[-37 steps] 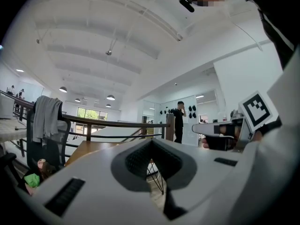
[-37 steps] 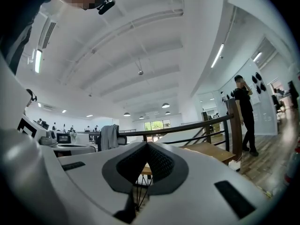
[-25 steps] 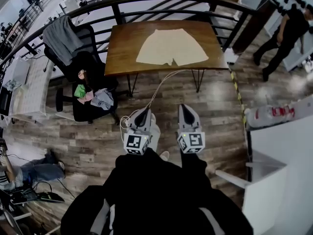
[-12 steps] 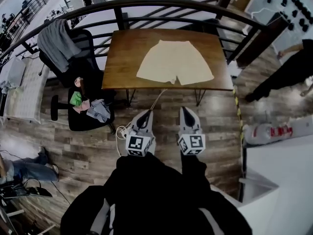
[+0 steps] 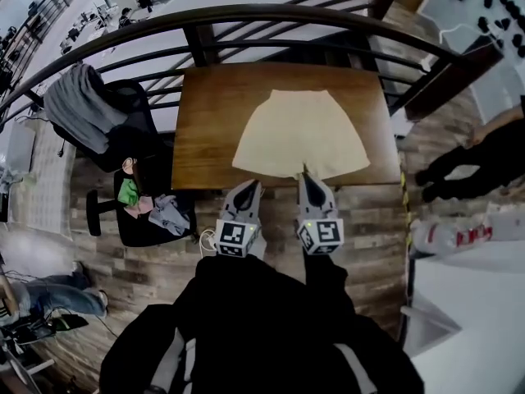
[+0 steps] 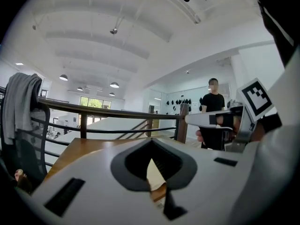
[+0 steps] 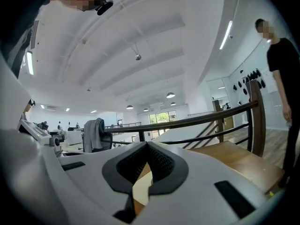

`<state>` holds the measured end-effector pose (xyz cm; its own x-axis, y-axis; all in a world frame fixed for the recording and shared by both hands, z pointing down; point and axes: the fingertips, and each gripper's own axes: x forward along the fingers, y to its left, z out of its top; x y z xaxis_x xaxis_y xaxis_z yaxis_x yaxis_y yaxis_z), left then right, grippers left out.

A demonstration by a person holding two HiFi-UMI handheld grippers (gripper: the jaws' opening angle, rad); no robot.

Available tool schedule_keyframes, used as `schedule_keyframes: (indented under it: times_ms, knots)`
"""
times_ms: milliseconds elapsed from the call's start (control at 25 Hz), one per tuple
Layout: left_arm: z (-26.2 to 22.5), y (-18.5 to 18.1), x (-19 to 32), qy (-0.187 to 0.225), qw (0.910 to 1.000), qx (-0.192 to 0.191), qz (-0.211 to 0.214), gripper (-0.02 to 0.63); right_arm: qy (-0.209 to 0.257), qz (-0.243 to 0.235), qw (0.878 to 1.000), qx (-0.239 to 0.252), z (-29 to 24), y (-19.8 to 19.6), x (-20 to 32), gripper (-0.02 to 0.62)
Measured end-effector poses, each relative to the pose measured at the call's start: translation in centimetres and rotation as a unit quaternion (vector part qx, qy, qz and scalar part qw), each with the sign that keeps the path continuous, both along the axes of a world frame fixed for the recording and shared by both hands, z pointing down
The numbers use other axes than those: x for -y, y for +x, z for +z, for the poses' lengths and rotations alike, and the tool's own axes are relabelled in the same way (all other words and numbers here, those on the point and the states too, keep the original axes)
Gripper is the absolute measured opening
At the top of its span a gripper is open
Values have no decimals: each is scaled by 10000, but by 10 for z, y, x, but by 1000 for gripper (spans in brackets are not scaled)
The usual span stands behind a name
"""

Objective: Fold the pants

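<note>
Cream shorts [image 5: 300, 134] lie spread flat on a brown wooden table [image 5: 205, 113], waistband toward the railing, leg openings toward me. My left gripper [image 5: 247, 189] is shut and empty, its tip at the table's near edge just left of the shorts' hem. My right gripper [image 5: 307, 176] is also shut and empty, its tip over the near hem of the shorts. In the left gripper view the jaws [image 6: 151, 159] are closed with a sliver of cream cloth [image 6: 155, 176] seen beyond them. The right gripper view shows closed jaws [image 7: 146, 162] and the tabletop [image 7: 239, 163] ahead.
A dark curved railing [image 5: 246, 15] runs behind the table. A black office chair [image 5: 143, 179] with a grey garment [image 5: 78, 109] and small clothes stands at the left. A person in black [image 5: 484, 150] stands at the right, next to a white counter [image 5: 467, 302].
I have walked up to the table with both shut grippers held out; they were over the floor well short of it and now reach its near edge.
</note>
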<state>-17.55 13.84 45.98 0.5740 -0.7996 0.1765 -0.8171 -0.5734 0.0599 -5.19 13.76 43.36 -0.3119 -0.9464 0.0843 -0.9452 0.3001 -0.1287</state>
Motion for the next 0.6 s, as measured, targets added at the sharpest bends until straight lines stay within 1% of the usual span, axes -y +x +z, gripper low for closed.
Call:
schedule_keyframes:
  times_ms: [160,320,480,600]
  knots:
    - [5,-7,52,-188,9998,54,81,2,-109,-101,9999,-64,-2,-13,54,3]
    - [14,-15,94,-354,9993,54,76,2,-287,-119,9994,-116,7,-23,95,3]
    - [34,-23,115,-574,9983,49,50,2,-546,-200,9981,-190,24,-36,121,3]
    - [46,-28,127,-748,9972,64,-13,2,-645,-329,9971,-237,35,-42,140,3]
